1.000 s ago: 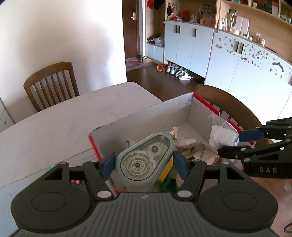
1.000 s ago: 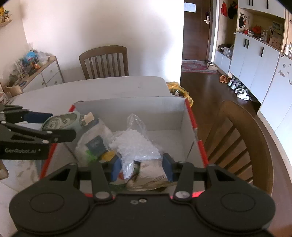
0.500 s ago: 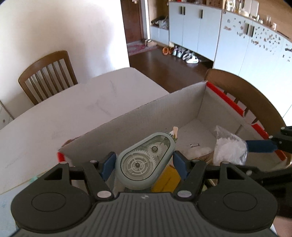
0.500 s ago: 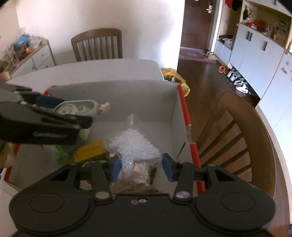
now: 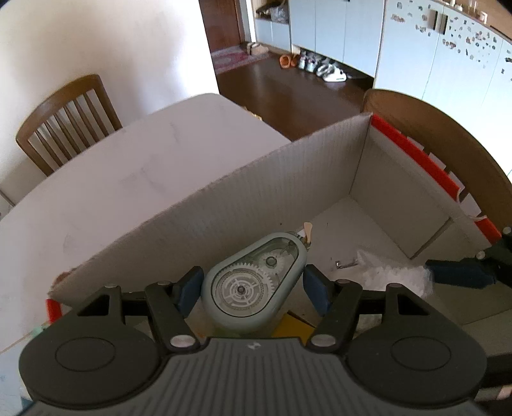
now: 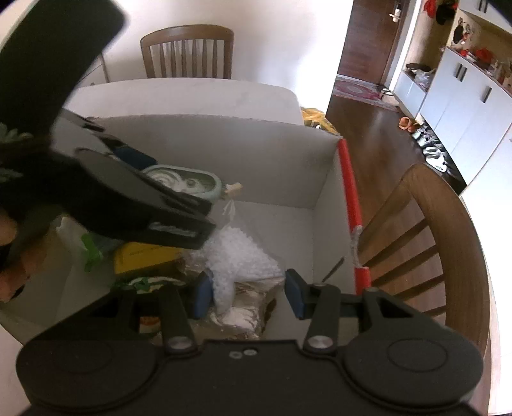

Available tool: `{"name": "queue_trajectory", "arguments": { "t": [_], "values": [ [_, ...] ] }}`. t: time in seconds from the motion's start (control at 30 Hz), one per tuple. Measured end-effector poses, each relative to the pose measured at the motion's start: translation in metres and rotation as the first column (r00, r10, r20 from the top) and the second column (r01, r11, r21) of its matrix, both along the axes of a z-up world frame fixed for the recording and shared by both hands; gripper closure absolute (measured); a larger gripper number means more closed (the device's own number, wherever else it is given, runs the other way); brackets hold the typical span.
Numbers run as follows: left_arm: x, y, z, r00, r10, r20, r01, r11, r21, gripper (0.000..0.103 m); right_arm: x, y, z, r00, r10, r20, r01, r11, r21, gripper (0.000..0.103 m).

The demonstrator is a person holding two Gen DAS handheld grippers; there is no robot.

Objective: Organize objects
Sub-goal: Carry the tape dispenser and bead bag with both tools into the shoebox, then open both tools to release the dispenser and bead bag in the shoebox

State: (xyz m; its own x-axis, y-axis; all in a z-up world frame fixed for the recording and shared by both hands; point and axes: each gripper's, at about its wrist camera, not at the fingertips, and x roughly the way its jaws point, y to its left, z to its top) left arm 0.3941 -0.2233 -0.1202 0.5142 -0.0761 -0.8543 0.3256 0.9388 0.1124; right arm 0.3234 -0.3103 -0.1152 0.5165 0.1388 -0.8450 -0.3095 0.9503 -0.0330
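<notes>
wooden chairs (image 5: 64, 124), shoes (image 5: 323, 65) along white cabinets (image 5: 339, 28)

One cardboard box (image 6: 256, 153); one correction-tape dispenser (image 5: 252, 281); one bag of white pellets (image 6: 240, 259); one yellow packet (image 6: 144, 259); two chairs (image 6: 187, 51).

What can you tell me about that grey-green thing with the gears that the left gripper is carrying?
The correction tape dispenser is a teardrop-shaped case of grey-green plastic with a clear window showing a large white toothed wheel and a smaller gear. A pale applicator tip sticks out of its narrow end, pointing away from the camera. It sits between the blue pads of the left gripper, held above the inside of the cardboard box, touching nothing else.
</notes>
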Motion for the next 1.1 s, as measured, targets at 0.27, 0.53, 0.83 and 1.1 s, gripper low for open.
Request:
{"name": "queue_trajectory", "arguments": {
  "t": [0.27, 0.53, 0.83, 1.1],
  "values": [
    [0.006, 0.003, -0.014, 0.999, 0.018, -0.048, -0.018, 1.0, 0.006, 0.034, -0.003, 0.004, -0.004, 1.0, 0.019, -0.003, -0.019, 1.0, -0.019, 0.056],
    [0.007, 0.008, -0.015, 0.998, 0.032, -0.056, -0.033, 0.999, -0.013, 0.034, -0.003, 0.004, -0.001, 1.0, 0.027, 0.007, -0.027, 0.999, -0.022, 0.053],
    [0.002, 0.014, -0.004, 0.999, 0.039, -0.032, -0.041, 0.998, -0.047, 0.034, -0.01, 0.004, 0.007, 0.999, 0.029, 0.038, -0.028, 0.999, -0.016, 0.041],
    [-0.014, 0.026, 0.016, 0.999, 0.049, 0.007, -0.049, 0.996, -0.081, 0.034, -0.018, -0.004, 0.023, 0.997, 0.029, 0.074, -0.031, 0.999, 0.019, 0.04]
  ]
}}
